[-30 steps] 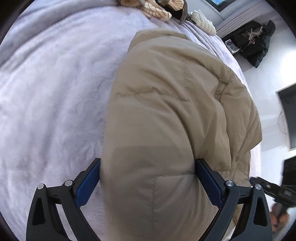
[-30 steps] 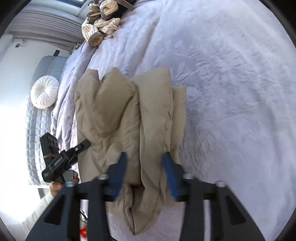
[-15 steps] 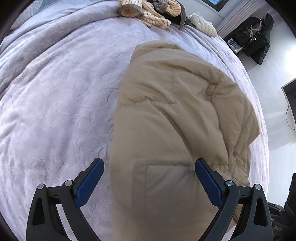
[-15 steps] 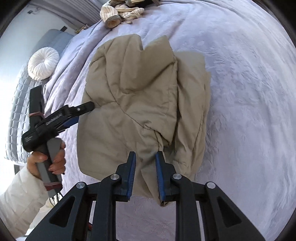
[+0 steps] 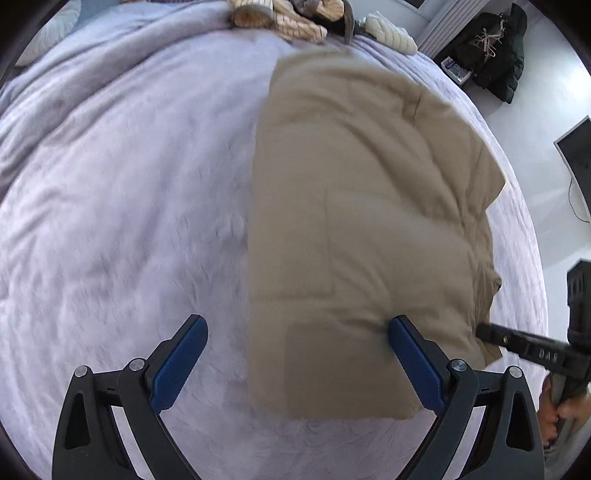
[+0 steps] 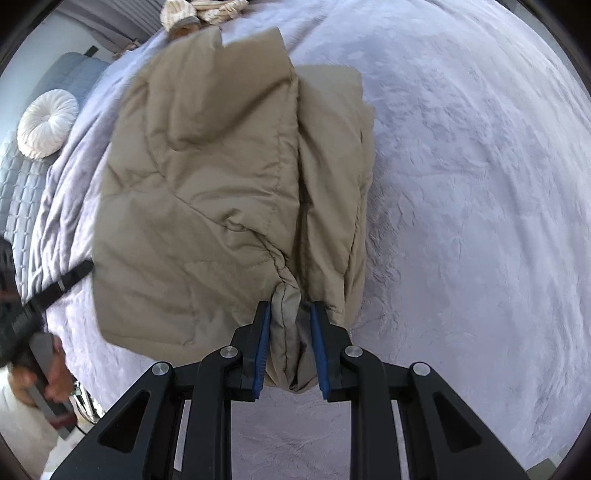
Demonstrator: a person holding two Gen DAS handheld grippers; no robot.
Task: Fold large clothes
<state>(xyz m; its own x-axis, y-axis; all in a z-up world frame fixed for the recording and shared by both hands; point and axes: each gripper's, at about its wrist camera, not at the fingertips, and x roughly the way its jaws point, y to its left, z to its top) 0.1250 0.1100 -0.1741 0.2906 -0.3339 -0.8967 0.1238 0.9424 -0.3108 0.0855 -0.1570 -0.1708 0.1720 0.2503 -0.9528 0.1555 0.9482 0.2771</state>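
A tan padded jacket (image 5: 362,229) lies folded into a thick block on the lilac bed cover (image 5: 110,221). My left gripper (image 5: 297,321) hangs open above the jacket's near left edge. Its right finger (image 5: 413,362) overlaps the fabric and its left finger (image 5: 177,365) is over bare cover. In the right wrist view the jacket (image 6: 207,192) fills the middle. My right gripper (image 6: 290,306) is shut on a bunched fold at its near edge. Each view shows the other gripper at the side: the right one (image 5: 524,347) and the left one (image 6: 55,291), held in a hand.
Striped and cream clothes (image 5: 284,18) are heaped at the bed's far edge. A round white cushion (image 6: 48,125) rests on grey quilted padding (image 6: 22,192) at the left. A dark coat (image 5: 495,62) hangs by the wall, with a dark screen (image 5: 580,158) beside it.
The left gripper has slid off the jacket to the left, so only its right finger still overlaps it. The right gripper has closed on the near fold and come lower over the jacket.
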